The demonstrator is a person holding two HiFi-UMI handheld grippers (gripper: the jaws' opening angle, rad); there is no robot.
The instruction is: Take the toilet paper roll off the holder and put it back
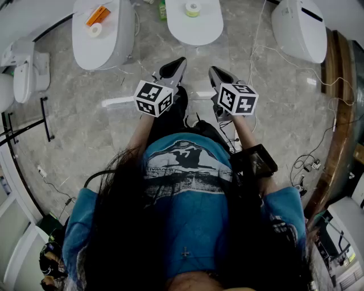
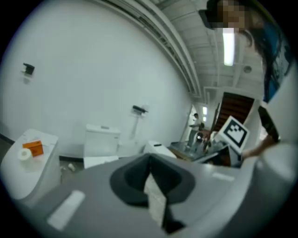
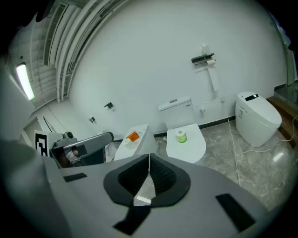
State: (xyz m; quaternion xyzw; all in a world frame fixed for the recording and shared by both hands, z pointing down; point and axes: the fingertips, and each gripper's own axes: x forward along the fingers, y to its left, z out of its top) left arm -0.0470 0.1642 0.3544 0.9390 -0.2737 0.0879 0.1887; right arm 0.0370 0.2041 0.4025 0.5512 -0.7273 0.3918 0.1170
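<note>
A toilet paper roll [image 1: 193, 8] with a green band sits on the middle toilet's shut lid [image 1: 196, 28]; the right gripper view shows this roll [image 3: 180, 135] too. A black wall holder [image 3: 203, 59] with a white strip hanging from it is mounted above the cistern, far from both grippers. In front of the person's chest, my left gripper [image 1: 173, 68] and right gripper [image 1: 219, 75] hang side by side. The left gripper [image 2: 150, 160] is shut with nothing in it. The right gripper [image 3: 149, 158] is shut as well, empty.
A second white roll [image 1: 94, 29] and an orange box [image 1: 98, 15] lie on the left toilet's lid. Another toilet [image 1: 298, 28] stands at the right. Cables [image 1: 273, 54] trail over the marble floor. A wooden step edge [image 1: 341, 113] runs along the right.
</note>
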